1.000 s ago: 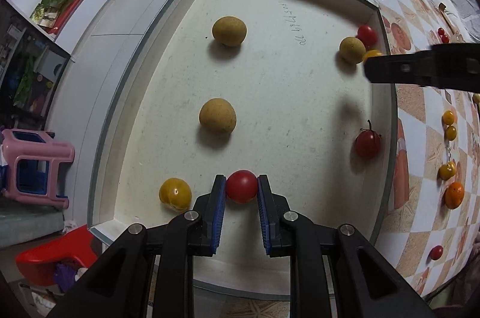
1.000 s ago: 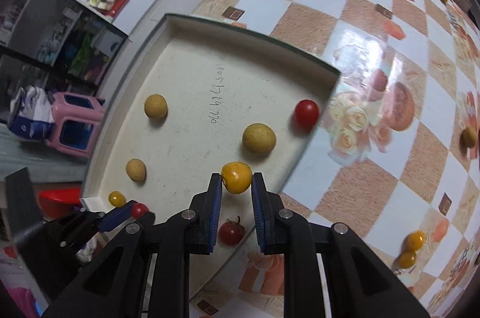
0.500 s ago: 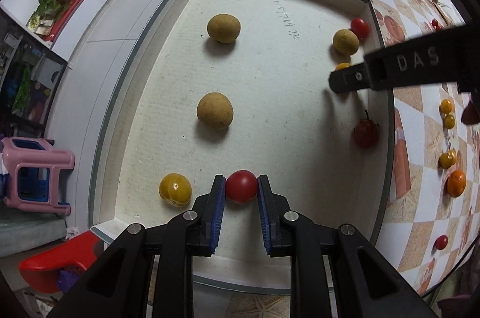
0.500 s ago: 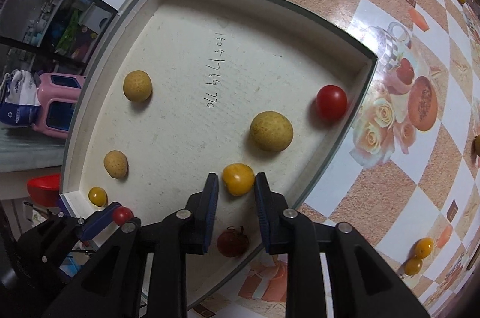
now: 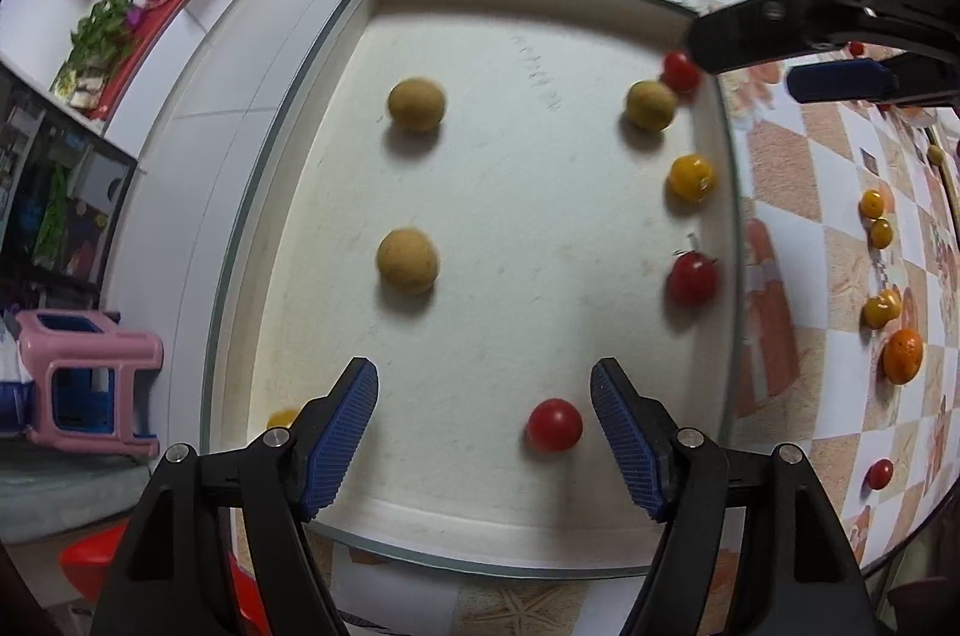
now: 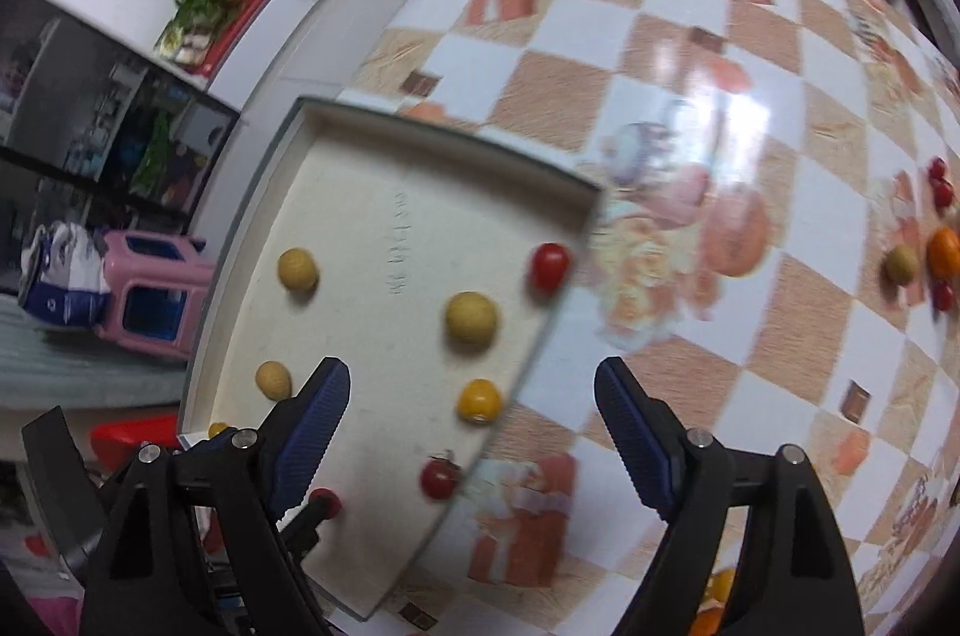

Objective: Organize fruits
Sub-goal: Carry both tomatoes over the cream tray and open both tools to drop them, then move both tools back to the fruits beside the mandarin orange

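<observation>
While both pairs of jaws are opening with nothing between the pads, the left gripper (image 5: 485, 432) hangs over the near end of the shallow cream tray (image 5: 288, 192), its released red tomato (image 5: 554, 425) lying free on the tray floor nearer the right finger. Tray contents, near to far: a yellow fruit (image 5: 281, 417) half hidden behind the left finger, two tan round fruits (image 5: 407, 260) (image 5: 416, 104) up the left side, a dark red stemmed one (image 5: 692, 279), a yellow tomato (image 5: 691, 179), another tan fruit (image 5: 650, 105) and a red tomato (image 5: 680, 71) along the right wall. The right gripper (image 6: 471, 417) stands wide above the yellow tomato (image 6: 478, 401), not touching it. Only the left view shows the right gripper from outside; only the right view shows the far fruit cluster (image 6: 936, 246) on the checkered tablecloth (image 6: 660, 36).
</observation>
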Tool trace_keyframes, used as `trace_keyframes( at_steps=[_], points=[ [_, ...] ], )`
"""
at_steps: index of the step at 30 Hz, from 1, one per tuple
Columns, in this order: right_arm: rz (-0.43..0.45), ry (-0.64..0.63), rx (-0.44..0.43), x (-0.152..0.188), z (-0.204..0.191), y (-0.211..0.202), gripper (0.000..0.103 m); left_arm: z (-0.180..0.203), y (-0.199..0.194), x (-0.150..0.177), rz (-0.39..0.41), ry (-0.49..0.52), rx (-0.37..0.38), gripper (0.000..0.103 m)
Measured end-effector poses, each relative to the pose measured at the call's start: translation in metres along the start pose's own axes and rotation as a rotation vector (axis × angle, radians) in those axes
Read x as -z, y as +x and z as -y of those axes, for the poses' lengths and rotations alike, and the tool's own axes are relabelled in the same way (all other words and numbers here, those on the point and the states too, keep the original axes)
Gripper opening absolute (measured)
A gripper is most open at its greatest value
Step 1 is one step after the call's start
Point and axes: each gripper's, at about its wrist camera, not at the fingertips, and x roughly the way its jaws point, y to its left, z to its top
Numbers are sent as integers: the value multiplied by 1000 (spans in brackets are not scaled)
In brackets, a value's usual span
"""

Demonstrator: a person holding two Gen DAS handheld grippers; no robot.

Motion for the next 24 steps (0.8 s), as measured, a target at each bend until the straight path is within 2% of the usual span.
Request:
trace_keyframes(
  at_steps=[7, 11, 17, 24],
  points=[
    [41, 137, 51, 25, 70, -36, 87, 35, -9, -13, 10, 88, 5, 75],
    [47, 199, 75, 49, 101, -50, 87, 51, -20, -25, 17, 103, 45, 75],
    [31, 272, 139, 101, 143, -64, 87, 75, -29, -45, 46, 183, 68, 75],
    [-23, 347, 178, 164, 170, -69, 87, 122, -19, -40, 6, 325, 84, 75]
  ],
)
